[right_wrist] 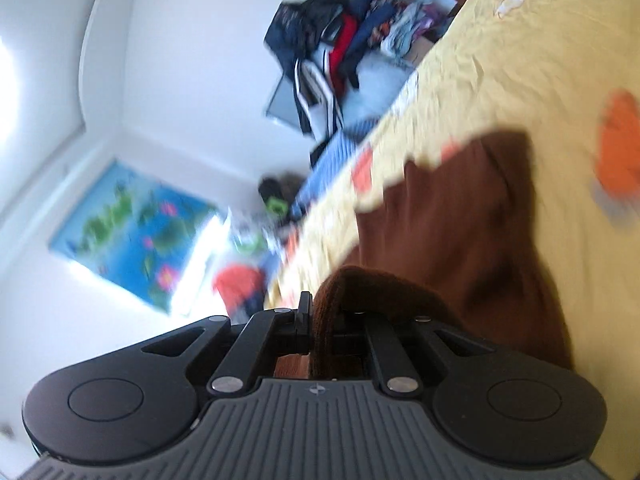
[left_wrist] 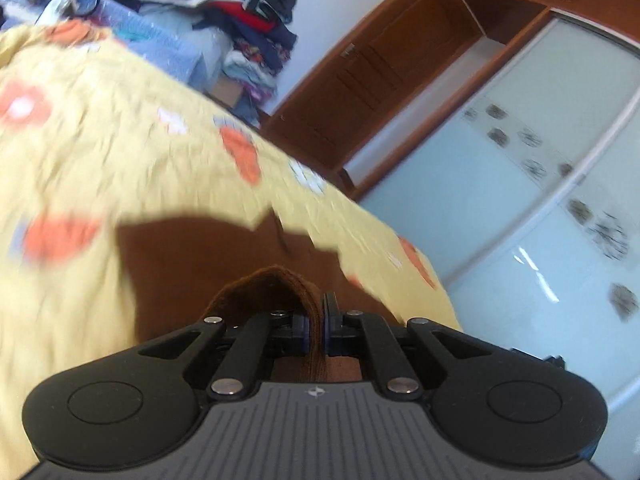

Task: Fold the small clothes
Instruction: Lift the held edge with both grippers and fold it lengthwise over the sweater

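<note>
A small brown garment (left_wrist: 208, 256) lies spread over the yellow flowered bedspread (left_wrist: 100, 160), blurred by motion. My left gripper (left_wrist: 318, 320) is shut on a thick folded hem of it, which loops up over the left finger. In the right wrist view the same brown garment (right_wrist: 460, 232) stretches away across the bedspread (right_wrist: 500, 80). My right gripper (right_wrist: 320, 320) is shut on another bunched edge of it, and the cloth drapes over the right finger and hides it.
A heap of mixed clothes (left_wrist: 248, 12) is stacked beyond the bed, by a blue cover (left_wrist: 160, 44). A wooden door (left_wrist: 372, 80) and a frosted sliding wardrobe (left_wrist: 540, 200) stand to the right. A blue poster (right_wrist: 132, 232) hangs on the white wall.
</note>
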A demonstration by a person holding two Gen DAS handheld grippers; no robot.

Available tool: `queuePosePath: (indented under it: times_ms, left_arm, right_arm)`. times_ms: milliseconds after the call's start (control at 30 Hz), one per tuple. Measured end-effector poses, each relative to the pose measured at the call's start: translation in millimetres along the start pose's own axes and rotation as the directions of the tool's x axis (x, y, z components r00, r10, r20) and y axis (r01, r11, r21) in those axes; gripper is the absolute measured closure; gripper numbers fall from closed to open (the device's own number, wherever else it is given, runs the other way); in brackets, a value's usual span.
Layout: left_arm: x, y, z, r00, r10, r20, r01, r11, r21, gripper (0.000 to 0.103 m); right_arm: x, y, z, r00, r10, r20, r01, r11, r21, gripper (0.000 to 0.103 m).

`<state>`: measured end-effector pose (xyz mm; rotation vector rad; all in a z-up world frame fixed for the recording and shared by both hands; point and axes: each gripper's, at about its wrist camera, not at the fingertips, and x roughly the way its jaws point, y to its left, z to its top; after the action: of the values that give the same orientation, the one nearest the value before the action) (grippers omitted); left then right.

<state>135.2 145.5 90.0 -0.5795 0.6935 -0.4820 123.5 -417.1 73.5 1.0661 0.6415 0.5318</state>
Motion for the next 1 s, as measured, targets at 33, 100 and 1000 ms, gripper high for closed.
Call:
queuePosePath:
  times_ms: [33,100,1000]
  left_arm:
    - [19.3,3.2,14.5,1.0,0.025,0.002,-0.025,1.0,-0.002,0.097]
    - [57.3,11.0,39.4,0.997,0.07,0.018,-0.071,0.997,0.008,0.097]
    - [142.2,28.0,9.2,0.978,0.106,-0.178,-0.14,0.971,-0.193,0.016]
  right_arm:
    - [12.9,-6.5,16.4,1.0,-0.002,0.013,0.001,1.0,0.021,0.089]
    - [41.1,-22.0,48.8,0.999,-0.025,0.036,0.023,0.998,0.053,0.089]
    - [117.1,-54.9,70.3,0.971,-0.235,-0.042,0.238,0.967,0.086,0.0]
